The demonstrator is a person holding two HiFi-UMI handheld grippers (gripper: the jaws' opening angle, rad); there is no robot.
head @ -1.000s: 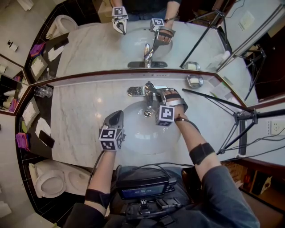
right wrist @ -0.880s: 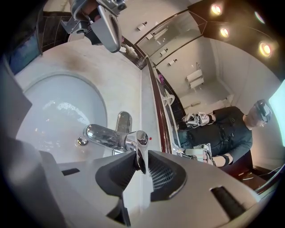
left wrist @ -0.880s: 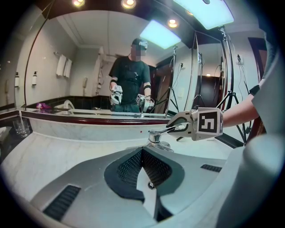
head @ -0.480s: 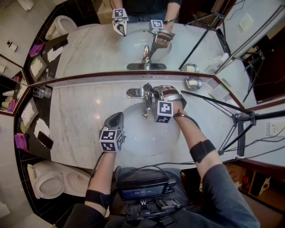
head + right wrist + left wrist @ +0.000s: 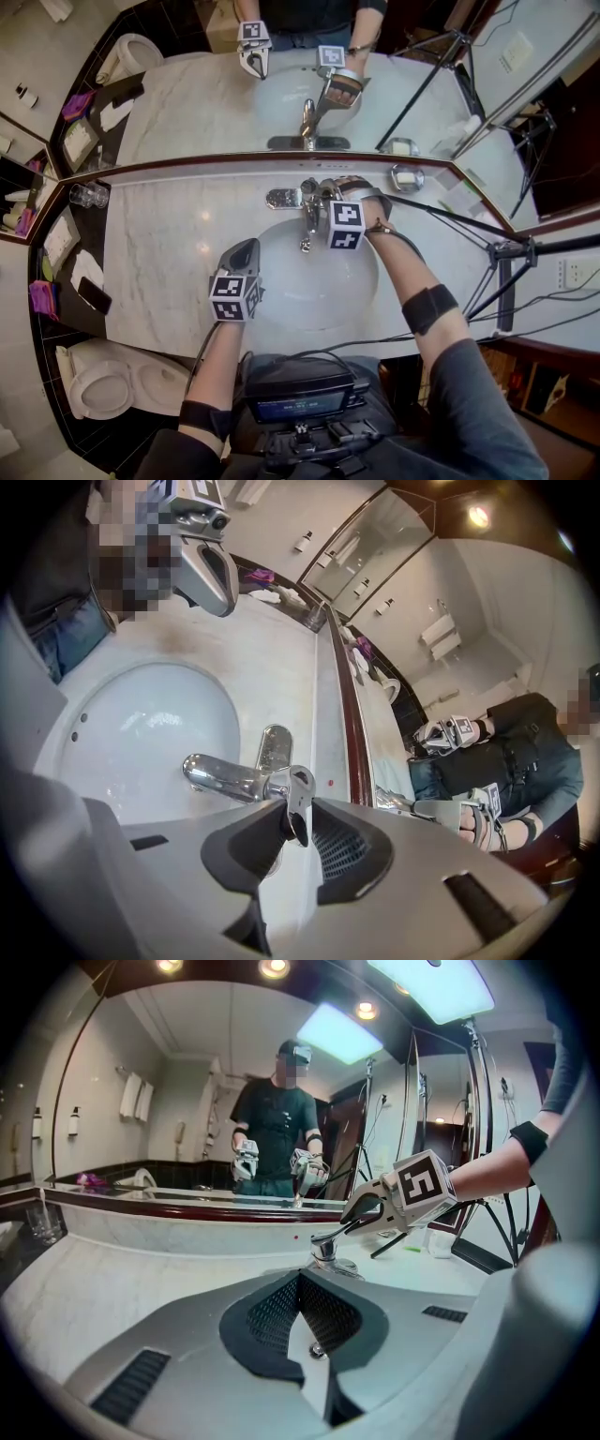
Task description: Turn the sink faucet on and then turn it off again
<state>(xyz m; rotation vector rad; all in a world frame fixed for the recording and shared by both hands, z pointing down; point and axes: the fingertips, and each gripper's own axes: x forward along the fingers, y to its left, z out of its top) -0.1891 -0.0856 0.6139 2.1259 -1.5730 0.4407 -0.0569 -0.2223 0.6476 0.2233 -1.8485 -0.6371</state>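
Note:
A chrome faucet stands at the back of the white basin, its spout reaching over the bowl. My right gripper is shut on the faucet's lever. In the left gripper view the lever tilts upward in the right gripper. No water stream can be made out. My left gripper hovers over the basin's front left, shut with nothing in it.
A mirror runs along the back of the marble counter. A glass stands at far left, a soap dish at right. A tripod crosses the counter's right end. A phone and toilet lie left.
My right gripper has tipped and drawn back toward the mirror, taking the lever with it. The left gripper has stayed where it was.

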